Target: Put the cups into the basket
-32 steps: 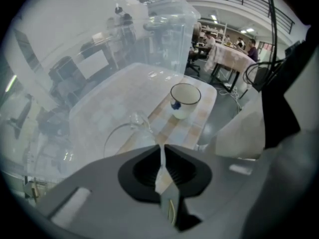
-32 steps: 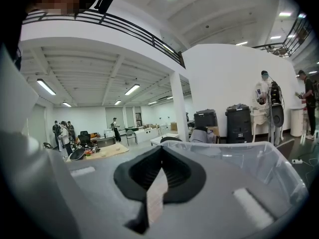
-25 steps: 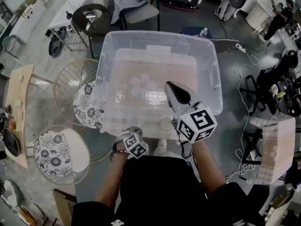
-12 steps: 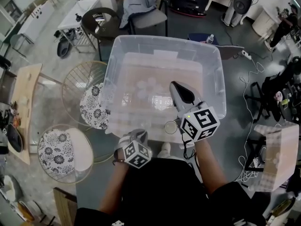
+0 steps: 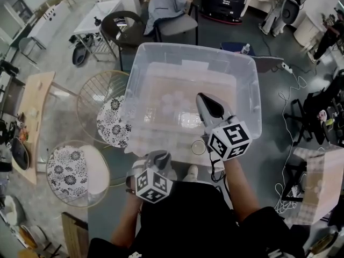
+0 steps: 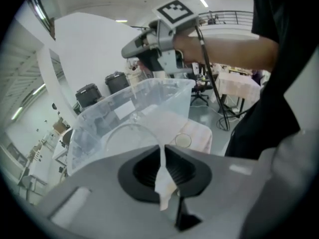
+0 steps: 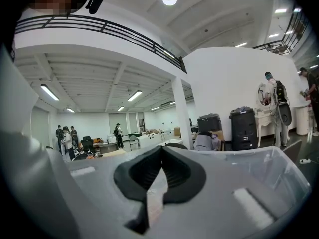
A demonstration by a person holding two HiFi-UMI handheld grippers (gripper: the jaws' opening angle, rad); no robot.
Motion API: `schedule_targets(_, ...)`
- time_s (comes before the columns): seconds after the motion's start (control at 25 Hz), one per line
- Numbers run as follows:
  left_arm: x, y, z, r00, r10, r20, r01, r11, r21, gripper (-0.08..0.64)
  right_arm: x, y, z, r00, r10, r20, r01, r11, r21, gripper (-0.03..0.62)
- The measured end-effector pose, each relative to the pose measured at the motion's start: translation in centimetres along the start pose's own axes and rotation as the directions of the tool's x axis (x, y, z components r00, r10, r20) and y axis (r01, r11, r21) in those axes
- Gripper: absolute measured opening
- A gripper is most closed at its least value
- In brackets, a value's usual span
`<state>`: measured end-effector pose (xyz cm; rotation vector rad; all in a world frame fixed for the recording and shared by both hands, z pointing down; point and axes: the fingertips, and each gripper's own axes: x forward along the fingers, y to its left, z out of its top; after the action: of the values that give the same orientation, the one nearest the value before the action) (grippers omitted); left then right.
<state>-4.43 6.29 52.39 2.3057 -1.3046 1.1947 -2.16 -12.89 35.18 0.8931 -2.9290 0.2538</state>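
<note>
Left gripper (image 6: 162, 151) clenched on the thin wall of a clear cup (image 6: 131, 125), pinched at the rim, cup sticking out past the jaws. This gripper is close to the person's body, short of the bin's near wall. Right gripper (image 7: 160, 163) closed on nothing, held about level over the bin (image 5: 252, 90), on its right side. Bin is clear plastic on a pink cloth (image 6: 199, 133) and reads as the basket meant. Several clear cups (image 5: 172, 98) sit on its floor near the middle, hard to count. A 2nd cup (image 5: 198, 147) stands on the cloth just outside the near wall, beside the right gripper's cube.

Step in hand, as I judge it: carry the held cup over the near wall and let it go inside. To do it well:
- clear the wall fully before going forward, since the cup could clip the edge
- keep the pinch firm but not harder, because a thin wall can slip or crease
- aim for bare floor left of the pile
- release low so it doesn't bounce or tip the others
- stay left of the right gripper
- don't knock the 2nd cup off the cloth
</note>
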Motion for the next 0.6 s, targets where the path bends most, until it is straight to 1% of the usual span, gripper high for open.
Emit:
schedule_targets(0.28,-3.9,2.9,4.1,0.994,0.068,0.082,-0.069,0.998,0.013,0.031,0.5,0.1,-0.2,1.000,0.003,-0.002,-0.003,1.000,0.003,0.002)
schedule_targets(0.44,-4.1,5.3,6.6,0.987,0.105,0.123,-0.110,0.994,0.030,0.031,0.7,0.0,-0.2,1.000,0.001,-0.001,-0.001,1.000,0.000,0.002)
schedule_targets(0.6,-3.2,7.6,8.8,0.983,0.106,0.147,-0.112,0.993,0.036,0.032,0.9,-0.1,0.0,1.000,-0.006,0.001,0.006,1.000,0.003,0.002)
